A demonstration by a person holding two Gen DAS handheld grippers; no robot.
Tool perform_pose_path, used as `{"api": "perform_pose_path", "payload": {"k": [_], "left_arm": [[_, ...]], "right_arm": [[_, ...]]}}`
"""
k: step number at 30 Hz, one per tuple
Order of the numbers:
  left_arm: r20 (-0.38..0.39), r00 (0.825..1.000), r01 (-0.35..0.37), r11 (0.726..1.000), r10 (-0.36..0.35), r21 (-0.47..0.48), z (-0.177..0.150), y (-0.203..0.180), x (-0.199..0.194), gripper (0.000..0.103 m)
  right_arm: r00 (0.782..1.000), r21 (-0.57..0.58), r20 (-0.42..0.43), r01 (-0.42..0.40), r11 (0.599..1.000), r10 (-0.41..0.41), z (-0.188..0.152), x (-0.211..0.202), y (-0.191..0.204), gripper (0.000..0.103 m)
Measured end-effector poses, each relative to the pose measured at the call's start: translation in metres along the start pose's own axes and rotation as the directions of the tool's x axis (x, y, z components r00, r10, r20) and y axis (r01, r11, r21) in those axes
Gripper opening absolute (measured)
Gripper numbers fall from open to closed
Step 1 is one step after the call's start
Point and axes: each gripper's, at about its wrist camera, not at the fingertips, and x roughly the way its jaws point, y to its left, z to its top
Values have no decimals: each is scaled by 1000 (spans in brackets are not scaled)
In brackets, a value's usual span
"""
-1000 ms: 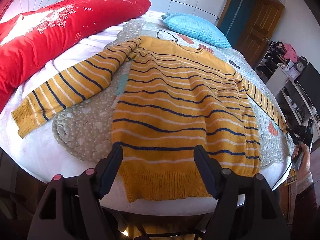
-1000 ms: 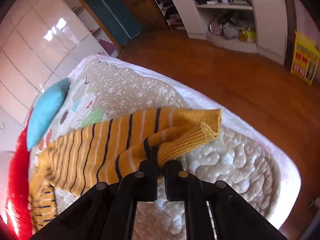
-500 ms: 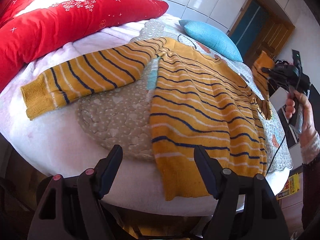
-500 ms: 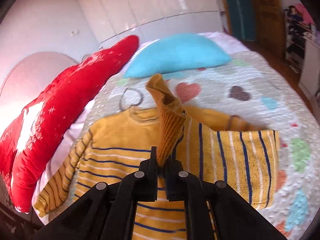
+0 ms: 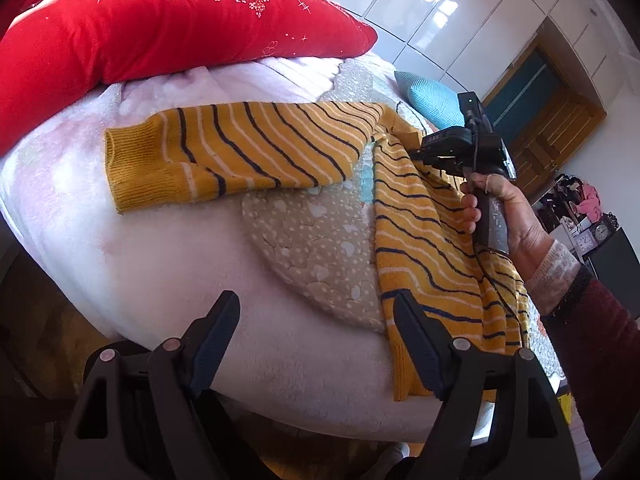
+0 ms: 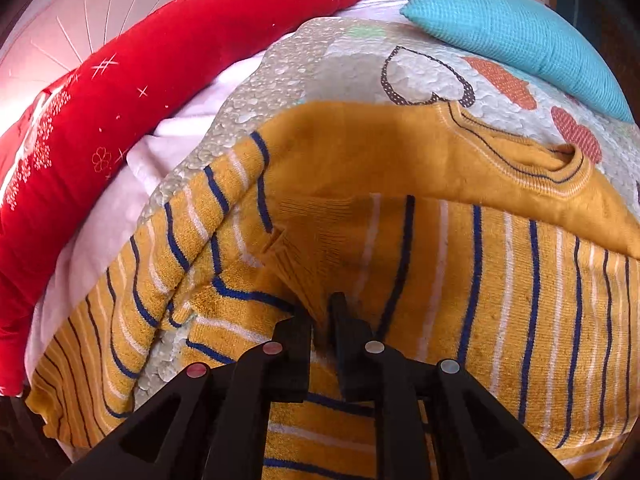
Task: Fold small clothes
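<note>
Bed point(image 5: 280, 360), sweater point(image 6: 500, 280), no legible writing

One yellow striped sweater point(image 5: 424, 232), with two sleeves: one stretched out flat point(image 5: 224, 156), one folded across the chest point(image 6: 500, 280). One red quilt point(image 5: 160, 28). One turquoise pillow point(image 6: 516, 32). One patterned mat point(image 5: 316, 236) on one bed point(image 5: 132, 256). Two grippers: left point(image 5: 316, 334), with two fingers point(image 5: 216, 332) spread apart; right point(image 6: 321, 320), with two fingers point(image 6: 296, 340) pinched on the folded sleeve's cuff. One hand point(image 5: 508, 216) visible, on the right gripper's handle.
</note>
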Motion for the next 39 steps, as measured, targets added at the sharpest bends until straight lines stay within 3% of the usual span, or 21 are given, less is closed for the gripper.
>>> {"api": "perform_pose_path", "payload": {"k": [2, 4, 10, 14, 18, 21, 23, 26, 27, 28, 29, 31, 34, 37, 39], "left_arm": [[0, 1000, 9, 1000, -9, -7, 1, 1, -1, 78], [9, 1000, 7, 1000, -7, -10, 1, 3, -5, 78], [71, 996, -47, 997, 51, -60, 10, 24, -31, 78], [120, 982, -129, 981, 146, -143, 14, 58, -54, 78], [135, 970, -164, 957, 200, -239, 13, 92, -69, 78], [134, 972, -147, 946, 192, -288, 10, 108, -73, 78], [130, 975, -136, 944, 182, -302, 7, 113, -72, 79], [124, 977, -129, 945, 173, -301, 5, 114, -71, 79], [123, 978, -127, 946, 170, -299, 5, 113, -71, 79], [123, 978, -123, 947, 166, -296, 5, 112, -70, 79], [124, 979, -119, 948, 162, -295, 5, 110, -69, 79], [123, 981, -111, 950, 152, -290, 6, 106, -69, 79], [125, 982, -107, 959, 144, -263, 10, 94, -67, 79], [126, 983, -106, 968, 137, -226, 14, 80, -64, 79], [124, 985, -96, 974, 123, -203, 18, 70, -61, 79]], "right_arm": [[1000, -46, -4, 14, 999, -15, 2, -2, 12, 31], [1000, -85, 5, -6, 996, 7, 1, -10, 24, 38], [977, -239, 6, -205, 949, 213, -22, -53, 82, 49], [952, -465, -71, -295, 835, 297, -71, -75, 154, 67], [934, -650, -152, -340, 679, 322, -127, -80, 219, 68], [939, -745, -165, -320, 586, 303, -159, -77, 253, 68], [944, -781, -162, -301, 547, 288, -172, -71, 269, 68], [962, -820, -108, -228, 524, 249, -183, -60, 287, 68], [970, -830, -86, -197, 522, 229, -185, -55, 291, 67], [973, -827, -91, -193, 527, 214, -185, -48, 294, 44], [970, -811, -120, -220, 542, 213, -182, -42, 296, 12], [967, -767, -123, -235, 597, 223, -171, -42, 295, 9], [949, -668, -58, -267, 695, 309, -136, -67, 270, 8], [928, -510, 72, -280, 813, 365, -88, -106, 209, 8], [916, -363, 165, -288, 886, 366, -58, -132, 147, 8]]}}
